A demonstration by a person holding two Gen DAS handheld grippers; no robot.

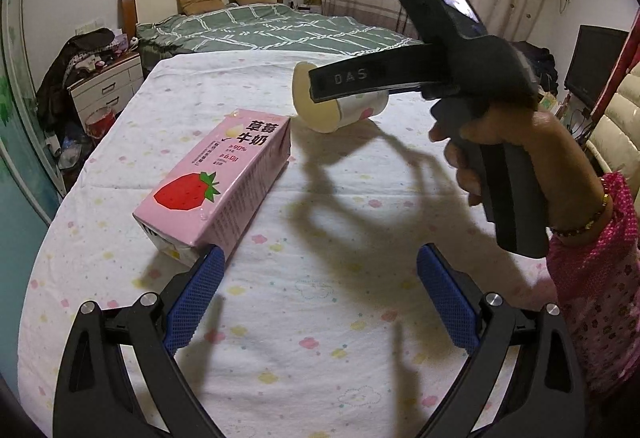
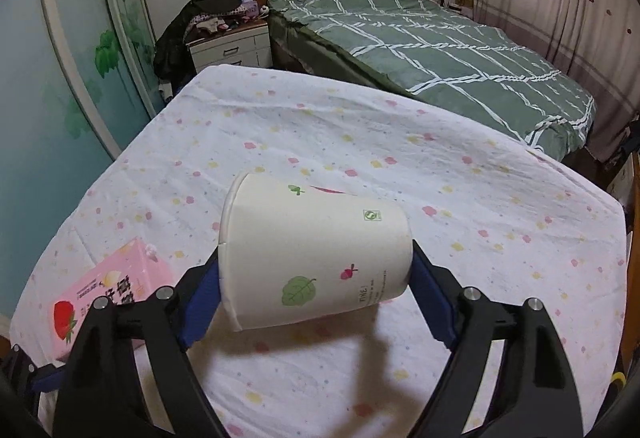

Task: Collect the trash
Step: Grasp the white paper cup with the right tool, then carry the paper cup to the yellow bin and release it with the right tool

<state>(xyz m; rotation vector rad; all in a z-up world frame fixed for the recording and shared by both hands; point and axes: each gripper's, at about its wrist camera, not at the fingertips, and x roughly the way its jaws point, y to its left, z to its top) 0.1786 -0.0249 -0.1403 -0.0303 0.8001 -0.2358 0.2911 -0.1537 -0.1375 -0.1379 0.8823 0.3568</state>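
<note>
A white paper cup (image 2: 316,258) with leaf prints lies sideways between my right gripper's (image 2: 316,282) blue pads, held above the table. It also shows in the left wrist view (image 1: 340,105), gripped by the right gripper (image 1: 348,81). A pink strawberry milk carton (image 1: 218,177) lies flat on the flowered tablecloth (image 1: 340,298); it shows at lower left in the right wrist view (image 2: 108,294). My left gripper (image 1: 320,266) is open and empty, its left pad (image 1: 196,294) next to the carton's near end.
A bed with a green checked quilt (image 2: 440,49) stands behind the table. A nightstand piled with clothes (image 2: 228,37) is at back left. A television (image 1: 592,61) and a padded chair (image 1: 616,125) stand at right.
</note>
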